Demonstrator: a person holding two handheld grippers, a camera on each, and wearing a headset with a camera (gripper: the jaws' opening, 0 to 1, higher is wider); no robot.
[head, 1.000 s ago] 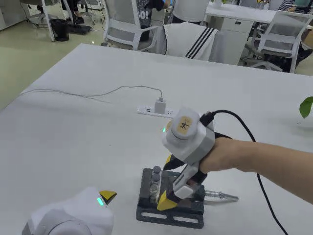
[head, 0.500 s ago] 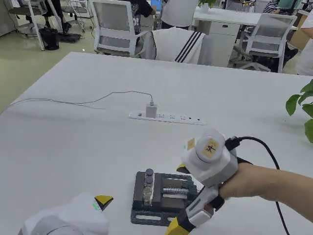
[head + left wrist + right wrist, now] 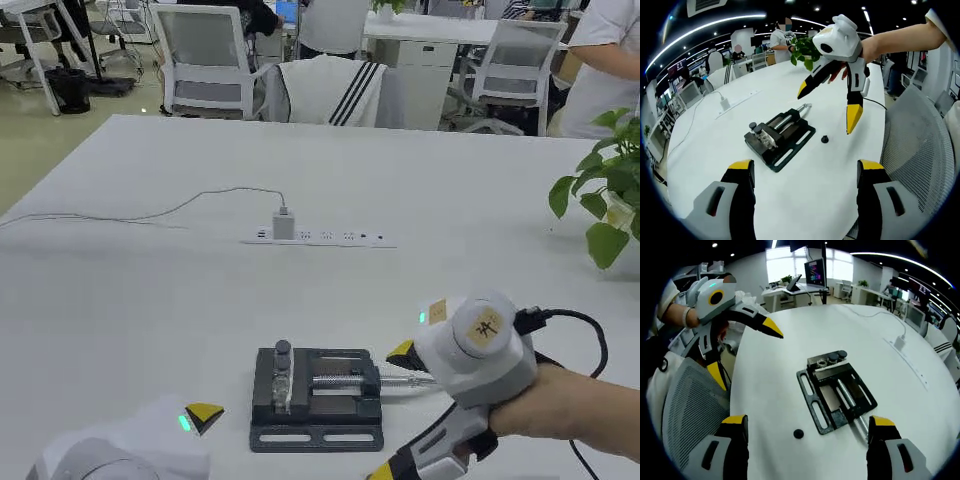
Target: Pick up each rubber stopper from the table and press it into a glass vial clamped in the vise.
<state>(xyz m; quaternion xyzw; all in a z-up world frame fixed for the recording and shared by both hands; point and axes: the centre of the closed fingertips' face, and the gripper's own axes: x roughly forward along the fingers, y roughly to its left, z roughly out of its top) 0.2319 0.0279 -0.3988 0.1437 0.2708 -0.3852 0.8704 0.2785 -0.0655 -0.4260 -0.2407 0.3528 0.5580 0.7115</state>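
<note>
A black vise (image 3: 315, 405) sits on the white table (image 3: 150, 300) with small glass vials (image 3: 283, 366) upright in a row between its jaws; at least one has a dark stopper on top. The vise (image 3: 781, 136) and vials (image 3: 758, 129) lie ahead of my left gripper (image 3: 806, 167), which is open and holds nothing. One loose black rubber stopper (image 3: 825, 139) lies on the table beside the vise. My right gripper (image 3: 808, 421) is open and holds nothing, with the stopper (image 3: 798, 433) just ahead of it and the vise (image 3: 835, 390) beyond. It hovers right of the vise (image 3: 395, 412).
A white power strip (image 3: 320, 238) with a plugged charger and a cable lies farther back on the table. A potted plant (image 3: 600, 190) stands at the right edge. Office chairs (image 3: 200, 60) and a person stand beyond the far edge. A mesh chair (image 3: 920, 145) is near me.
My right gripper has drawn back from over the vials to the right of the vise and toward me. The left gripper stays low at the near left. The head camera has shifted.
</note>
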